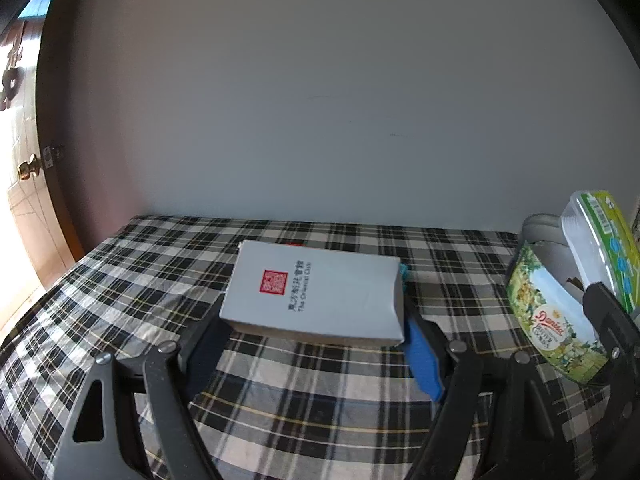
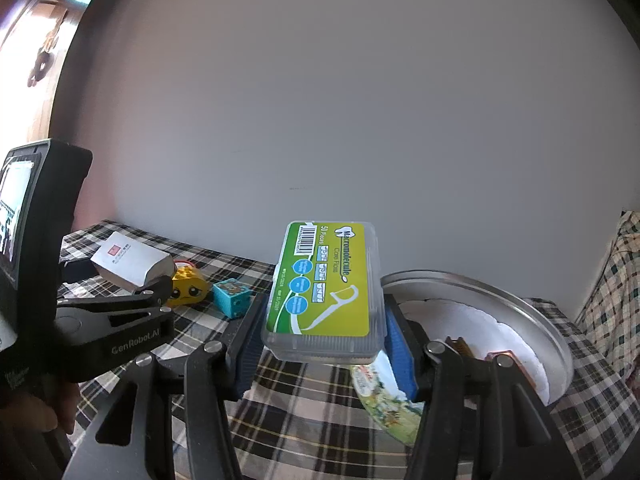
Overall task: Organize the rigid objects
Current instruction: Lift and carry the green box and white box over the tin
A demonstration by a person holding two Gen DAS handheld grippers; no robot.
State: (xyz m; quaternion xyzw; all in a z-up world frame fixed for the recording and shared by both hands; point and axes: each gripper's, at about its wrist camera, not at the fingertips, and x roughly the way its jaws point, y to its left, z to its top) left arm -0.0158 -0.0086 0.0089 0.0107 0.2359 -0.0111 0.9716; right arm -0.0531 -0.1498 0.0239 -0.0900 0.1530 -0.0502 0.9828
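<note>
My left gripper is shut on a grey card box with a red seal print and holds it above the checked cloth. The box also shows in the right wrist view. My right gripper is shut on a clear floss-pick case with a green and yellow label and holds it above the round biscuit tin. The case and tin show at the right edge of the left wrist view.
A yellow toy block with a face and a teal cube lie on the cloth between the grippers. A white wall stands close behind. A door with a knob is at the far left. A checked cushion is at the right.
</note>
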